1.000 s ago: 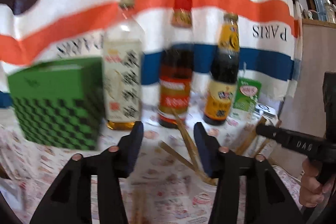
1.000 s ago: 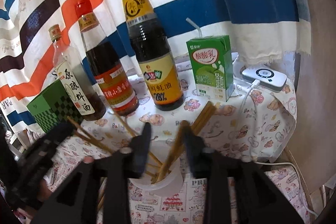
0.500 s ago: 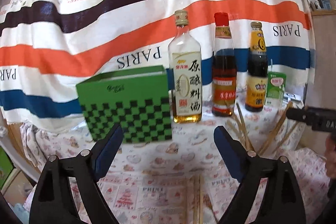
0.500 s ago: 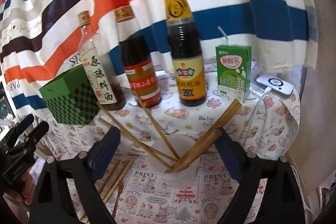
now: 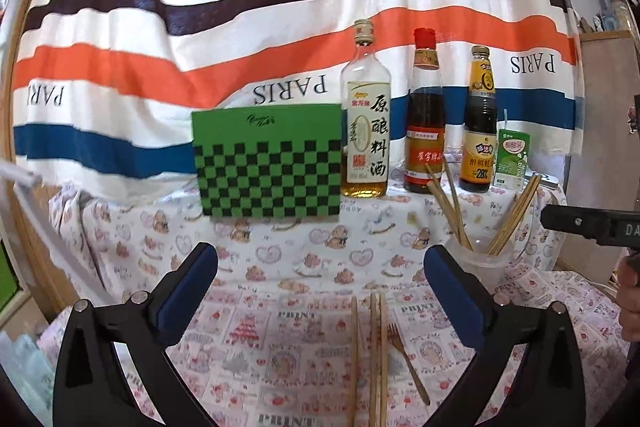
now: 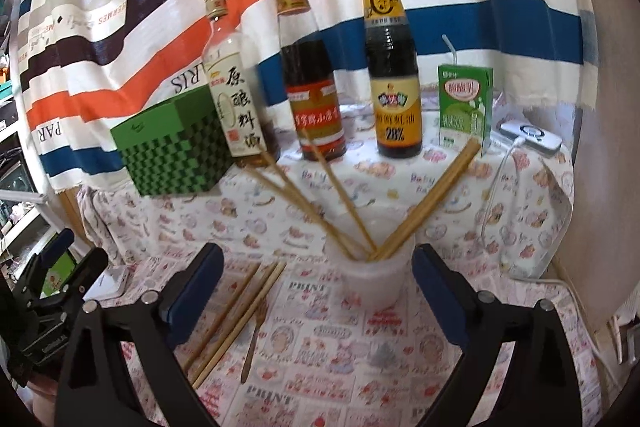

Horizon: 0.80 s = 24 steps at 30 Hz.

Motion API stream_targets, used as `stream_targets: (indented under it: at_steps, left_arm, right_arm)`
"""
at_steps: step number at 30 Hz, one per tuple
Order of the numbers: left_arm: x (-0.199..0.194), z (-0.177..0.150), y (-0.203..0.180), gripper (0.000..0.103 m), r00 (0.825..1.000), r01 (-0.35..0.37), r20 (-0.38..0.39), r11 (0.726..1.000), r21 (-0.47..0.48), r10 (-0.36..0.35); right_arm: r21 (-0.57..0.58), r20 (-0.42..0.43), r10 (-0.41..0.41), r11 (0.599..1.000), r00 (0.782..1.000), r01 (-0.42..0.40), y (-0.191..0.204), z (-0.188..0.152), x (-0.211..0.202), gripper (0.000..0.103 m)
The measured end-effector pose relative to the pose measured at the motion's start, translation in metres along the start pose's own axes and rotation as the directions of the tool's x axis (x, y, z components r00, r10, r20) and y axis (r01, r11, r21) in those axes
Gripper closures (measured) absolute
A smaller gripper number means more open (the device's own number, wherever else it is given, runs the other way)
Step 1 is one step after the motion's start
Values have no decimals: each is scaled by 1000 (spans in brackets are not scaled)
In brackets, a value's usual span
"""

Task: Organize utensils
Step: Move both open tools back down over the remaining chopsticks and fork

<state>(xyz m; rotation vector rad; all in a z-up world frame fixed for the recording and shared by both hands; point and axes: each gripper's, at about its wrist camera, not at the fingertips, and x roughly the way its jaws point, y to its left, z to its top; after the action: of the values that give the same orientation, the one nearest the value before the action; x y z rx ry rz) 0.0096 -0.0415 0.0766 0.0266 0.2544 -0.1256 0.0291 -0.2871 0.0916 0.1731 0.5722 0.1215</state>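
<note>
With the jaws of both the left gripper (image 5: 320, 275) and right gripper (image 6: 318, 273) just spread wide and empty, the loose chopsticks (image 5: 374, 351) and small fork (image 5: 406, 361) on the table (image 5: 280, 339) want a low, square pinch toward the cup (image 6: 370, 263) beyond, though their near ends are cut off.

A striped cloth (image 5: 224, 39) printed "PARIS" hangs across the far side. A table's patterned covering (image 6: 360, 343) fills the near ground. Right, a plain beige wall (image 6: 600, 187); left, possibly shelving (image 6: 16, 163).
</note>
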Motion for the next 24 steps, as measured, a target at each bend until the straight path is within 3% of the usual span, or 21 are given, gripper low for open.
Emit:
stream_targets:
  at_steps: [12, 20, 24]
  left_arm:
    - [0, -45, 23, 1, 999, -28, -42, 996, -85, 25]
    - [12, -62, 38, 1, 995, -27, -103, 989, -147, 12]
    - [10, -65, 30, 1, 994, -56, -94, 994, -99, 47]
  right_arm:
    - [49, -23, 20, 999, 1000, -19, 9, -36, 9, 7]
    - [89, -96, 32, 996, 995, -24, -1, -50, 31, 7]
    - [79, -109, 19, 997, 994, -10, 0, -56, 33, 7]
